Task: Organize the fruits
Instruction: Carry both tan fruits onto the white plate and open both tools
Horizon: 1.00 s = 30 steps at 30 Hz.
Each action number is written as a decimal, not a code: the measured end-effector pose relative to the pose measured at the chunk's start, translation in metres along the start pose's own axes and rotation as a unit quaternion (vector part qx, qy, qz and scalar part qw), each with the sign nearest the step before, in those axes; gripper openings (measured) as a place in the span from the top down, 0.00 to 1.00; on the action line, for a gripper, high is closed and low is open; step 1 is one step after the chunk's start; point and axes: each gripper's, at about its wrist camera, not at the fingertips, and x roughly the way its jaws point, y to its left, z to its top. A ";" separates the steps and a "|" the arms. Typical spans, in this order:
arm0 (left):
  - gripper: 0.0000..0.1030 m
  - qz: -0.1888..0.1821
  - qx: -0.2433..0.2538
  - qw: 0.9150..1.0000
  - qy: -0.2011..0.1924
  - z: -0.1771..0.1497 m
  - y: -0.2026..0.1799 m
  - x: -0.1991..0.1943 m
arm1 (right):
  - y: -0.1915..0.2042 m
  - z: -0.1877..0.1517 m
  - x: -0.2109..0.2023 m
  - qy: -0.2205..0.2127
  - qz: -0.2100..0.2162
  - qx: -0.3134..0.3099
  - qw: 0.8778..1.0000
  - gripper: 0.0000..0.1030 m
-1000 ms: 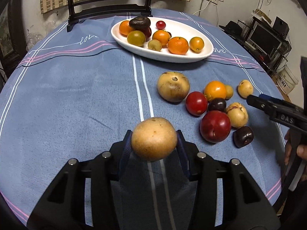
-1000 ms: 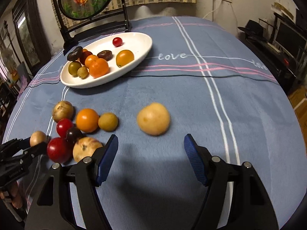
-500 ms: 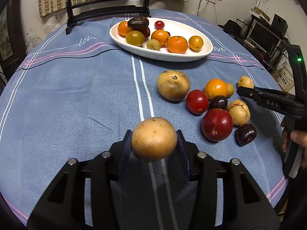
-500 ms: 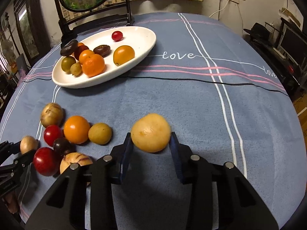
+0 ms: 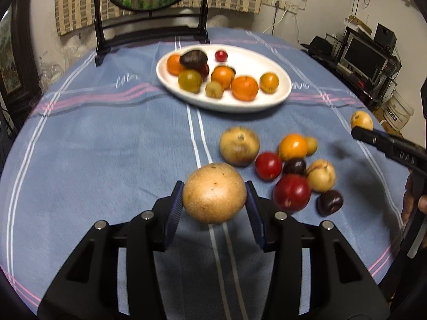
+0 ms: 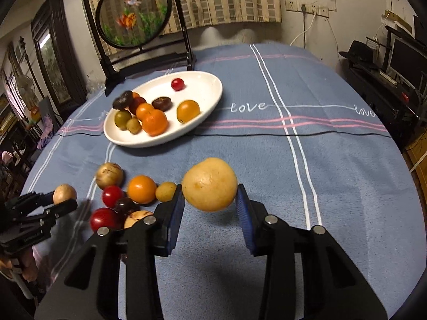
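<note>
One white oval plate (image 5: 277, 98) carries ten plated fruits (image 5: 244, 88). Eight loose fruits (image 5: 239, 146) lie on the one blue striped tablecloth (image 5: 106, 146). Two more are held in the air: one tan fruit (image 5: 214, 192) in the left gripper (image 5: 214, 186) and one yellow fruit (image 6: 209, 184) in the right gripper (image 6: 209, 189). One round painted screen (image 6: 133, 16) stands behind.

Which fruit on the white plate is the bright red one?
The small round red fruit at the far side of the plate, sitting apart from the bunch. The others there are orange, yellowish-green or dark brown.
</note>
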 end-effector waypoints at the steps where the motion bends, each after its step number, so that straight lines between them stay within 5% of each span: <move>1: 0.55 -0.001 0.001 1.000 -0.005 0.005 -0.001 -0.003 | 0.001 0.000 -0.002 -0.003 0.002 -0.001 1.000 0.62; 12: 0.55 -0.016 0.021 0.999 -0.033 0.064 -0.020 -0.002 | 0.015 0.022 -0.002 -0.018 0.038 -0.012 0.999 0.62; 20: 0.55 -0.006 0.007 0.999 -0.034 0.128 -0.021 0.046 | 0.038 0.076 0.041 -0.011 0.090 -0.020 0.996 0.62; 30: 0.55 0.007 0.001 1.000 -0.004 0.172 -0.015 0.104 | 0.047 0.114 0.107 0.015 0.063 -0.036 0.997 0.62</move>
